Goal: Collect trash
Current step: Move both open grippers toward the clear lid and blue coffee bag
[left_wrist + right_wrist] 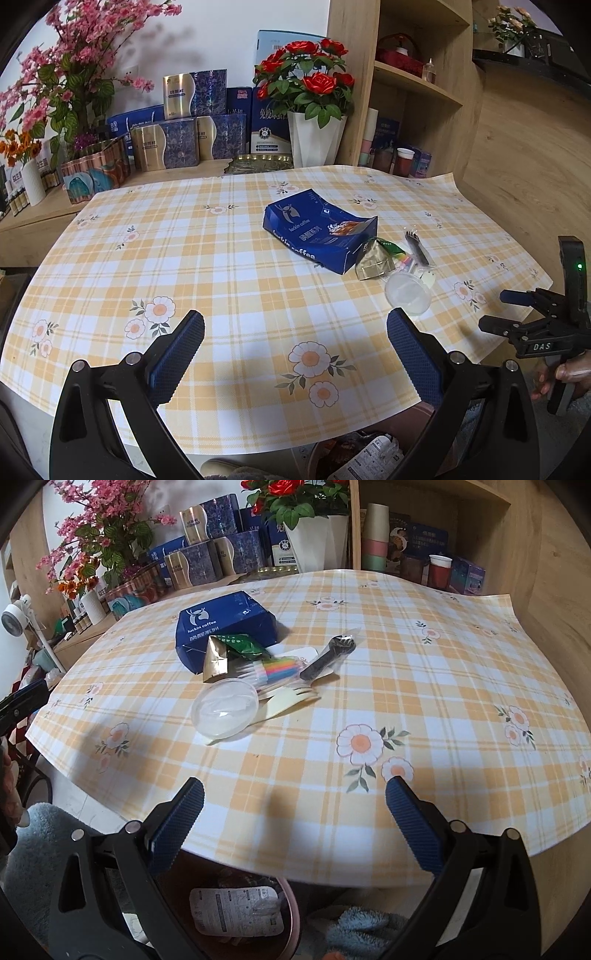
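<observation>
**Trash clustered mid-table; both grippers empty and spread wide**

The left gripper point(295, 332) hovers over the near edge of the checked tablecloth point(229, 258), its blue-padded fingers far apart with nothing between them. The right gripper point(294, 801) stands the same way — fingers spread wide, empty, above the near edge of the cloth. In the left wrist view the right gripper appears at the table's right side, held by a hand point(565, 376).

The trash lies together near the middle of the table, well apart from both grippers. A blue coffee box point(225, 622), flattened and open at one end, lies on its side. A gold foil wrapper point(216, 661) and a green wrapper point(243, 646) rest against its open end. Just beside them: a clear plastic lid point(225, 707), a packet of coloured candles point(273, 666), a black plastic fork point(327, 655) in a clear sleeve, and a pale fork point(291, 699) touching the lid's edge.

Below the table edge sits a bin point(291, 915) holding a crumpled white printed packet point(236, 912).
</observation>
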{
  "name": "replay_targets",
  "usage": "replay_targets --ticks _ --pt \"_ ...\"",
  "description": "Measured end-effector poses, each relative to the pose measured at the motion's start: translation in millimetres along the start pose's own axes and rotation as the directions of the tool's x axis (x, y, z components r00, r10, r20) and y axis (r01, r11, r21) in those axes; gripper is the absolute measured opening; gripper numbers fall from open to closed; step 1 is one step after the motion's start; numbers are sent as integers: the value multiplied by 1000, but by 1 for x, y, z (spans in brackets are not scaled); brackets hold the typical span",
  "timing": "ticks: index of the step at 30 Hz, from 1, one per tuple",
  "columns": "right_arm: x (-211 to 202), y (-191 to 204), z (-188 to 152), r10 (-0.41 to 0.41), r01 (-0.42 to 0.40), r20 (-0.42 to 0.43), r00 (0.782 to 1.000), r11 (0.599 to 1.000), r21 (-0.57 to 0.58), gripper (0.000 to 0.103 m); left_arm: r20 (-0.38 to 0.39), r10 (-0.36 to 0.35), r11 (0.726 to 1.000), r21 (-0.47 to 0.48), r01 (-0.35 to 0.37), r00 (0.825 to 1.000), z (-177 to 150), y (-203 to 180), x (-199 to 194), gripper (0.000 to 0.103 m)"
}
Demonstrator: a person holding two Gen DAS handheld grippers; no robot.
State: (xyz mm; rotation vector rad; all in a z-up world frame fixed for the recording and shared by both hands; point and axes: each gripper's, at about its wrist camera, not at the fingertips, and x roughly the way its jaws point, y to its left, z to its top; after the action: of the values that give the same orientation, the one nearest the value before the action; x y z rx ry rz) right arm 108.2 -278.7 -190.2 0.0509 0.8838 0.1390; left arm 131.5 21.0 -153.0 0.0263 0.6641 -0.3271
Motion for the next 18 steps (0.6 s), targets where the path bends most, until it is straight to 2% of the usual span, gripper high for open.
replay_targets --ticks 6,9,18 --pt "16 5 13 18 -19 -7 1000 999 -31 97 -22 3 1000 -5 -4 1000 -4 2 10 97" --pt "22 11 21 53 -53 -4 999 997 -48 97 -27 4 1000 -9 -5 1000 -5 2 14 97" --pt "57 49 50 80 -82 -19 997 991 -107 96 -27 11 999 -40 -12 1000 -2 8 21 97"
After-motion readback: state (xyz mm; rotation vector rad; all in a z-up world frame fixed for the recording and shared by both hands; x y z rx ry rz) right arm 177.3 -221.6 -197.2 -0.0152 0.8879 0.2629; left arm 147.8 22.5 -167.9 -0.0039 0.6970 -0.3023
